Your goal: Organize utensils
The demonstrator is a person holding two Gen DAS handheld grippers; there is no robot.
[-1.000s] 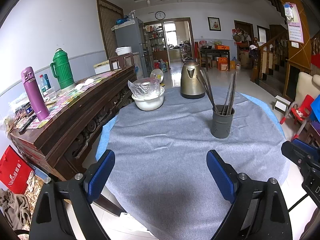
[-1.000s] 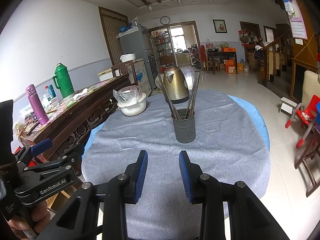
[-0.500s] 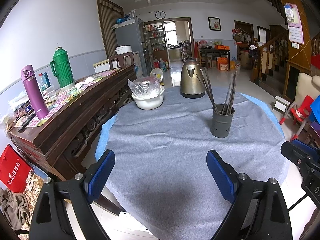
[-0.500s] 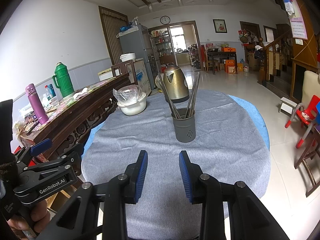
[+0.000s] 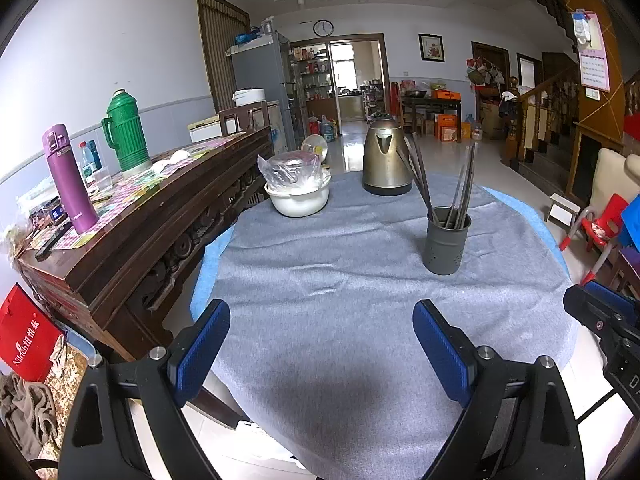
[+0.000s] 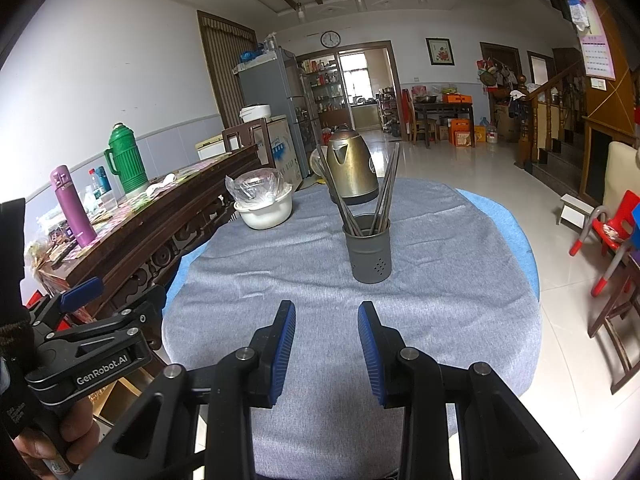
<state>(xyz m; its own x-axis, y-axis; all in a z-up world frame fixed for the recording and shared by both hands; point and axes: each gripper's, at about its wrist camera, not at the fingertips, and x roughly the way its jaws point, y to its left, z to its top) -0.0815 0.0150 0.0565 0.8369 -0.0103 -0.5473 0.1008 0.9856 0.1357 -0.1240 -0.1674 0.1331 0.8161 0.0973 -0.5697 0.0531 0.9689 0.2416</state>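
Left wrist view: the left gripper is hovering over the near edge of the grey tablecloth, fingers spread wide, nothing sitting between the blue pads. The dark grey utensil holder is standing upright on the cloth, ahead and to the right of the gripper, well apart from it. Utensils with long dark handles are leaning inside it, some tilting left, some right; what kind they are is too small to tell. A brass-coloured kettle is sitting behind the holder, and a white bowl with a clear plastic bag on top is sitting to the left of the kettle. A dark wooden sideboard is running along the left of the table, carrying a purple flask and a green thermos. Part of the right gripper is showing at the right edge. Right wrist view: the right gripper is hovering over the near part of the tablecloth, fingers standing at a narrow gap, holding nothing. The utensil holder is standing straight ahead of it, apart, with the utensils fanning out, kettle just behind, bowl to the left. The left gripper is showing at lower left, with a hand gripping its handle.
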